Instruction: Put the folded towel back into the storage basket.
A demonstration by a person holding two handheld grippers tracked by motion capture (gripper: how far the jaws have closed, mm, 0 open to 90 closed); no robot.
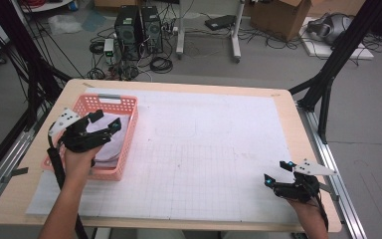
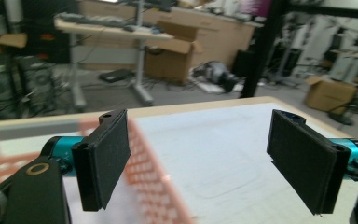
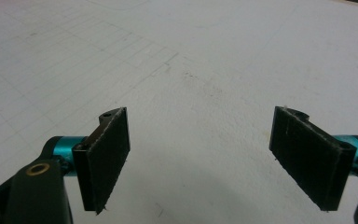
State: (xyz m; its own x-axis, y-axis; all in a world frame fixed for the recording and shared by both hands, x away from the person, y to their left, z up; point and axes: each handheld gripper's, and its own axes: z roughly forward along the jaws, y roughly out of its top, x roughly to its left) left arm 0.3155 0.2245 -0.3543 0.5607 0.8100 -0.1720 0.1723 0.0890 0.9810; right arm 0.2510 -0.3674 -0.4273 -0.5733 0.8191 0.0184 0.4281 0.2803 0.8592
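Observation:
A pink plastic basket [image 1: 130, 130] stands at the left of the table with a pale folded cloth [image 1: 110, 145] lying inside it. My left gripper [image 1: 107, 120] hangs over the basket and the cloth, jaws wide open with nothing between them. In the left gripper view, the left gripper [image 2: 200, 158] looks past the blurred basket wall [image 2: 145, 163] toward the far side of the table. My right gripper [image 1: 276, 172] rests low near the table's front right corner. In the right gripper view, the right gripper [image 3: 205, 158] stands open over the bare mat [image 3: 191, 56].
A white gridded mat [image 1: 209, 149] covers most of the wooden table [image 1: 179, 85]. Black frame legs [image 1: 328, 74] stand at the right and left edges. Computers, cables and cardboard boxes sit on the floor beyond the far edge.

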